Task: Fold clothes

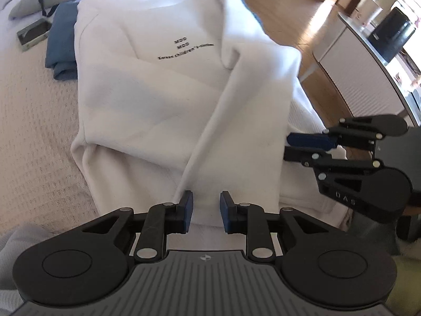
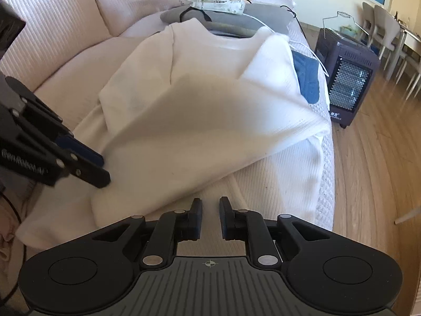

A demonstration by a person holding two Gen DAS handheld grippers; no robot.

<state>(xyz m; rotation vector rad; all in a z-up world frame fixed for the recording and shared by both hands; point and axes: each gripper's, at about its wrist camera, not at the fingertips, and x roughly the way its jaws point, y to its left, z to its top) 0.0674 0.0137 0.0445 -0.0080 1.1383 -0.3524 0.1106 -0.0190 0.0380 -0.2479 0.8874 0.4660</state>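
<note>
A white sweatshirt [image 1: 163, 100] with small black lettering lies face up on the beige bedcover [image 1: 34, 144], both sleeves folded across its front. My left gripper [image 1: 206, 210] sits at the hem with its jaws a narrow gap apart; cloth shows in the gap, and the pads do not press on it. In the right wrist view the sweatshirt [image 2: 184, 121] is blurred, with the left gripper [image 2: 105, 169] at its near left edge. My right gripper [image 2: 210, 216] stands narrowly open over bare bedcover [image 2: 263, 184], nothing between its fingers. It also appears beside the garment's right side as the right gripper [image 1: 286, 146].
A folded blue garment [image 1: 61, 42] lies beside the sweatshirt, with a grey cushion [image 1: 31, 8] and a dark flat case [image 1: 33, 35] beyond it. A dark heater [image 2: 347, 79] stands on the wooden floor [image 2: 373, 184] off the bed's edge. A white cabinet [image 1: 350, 60] is nearby.
</note>
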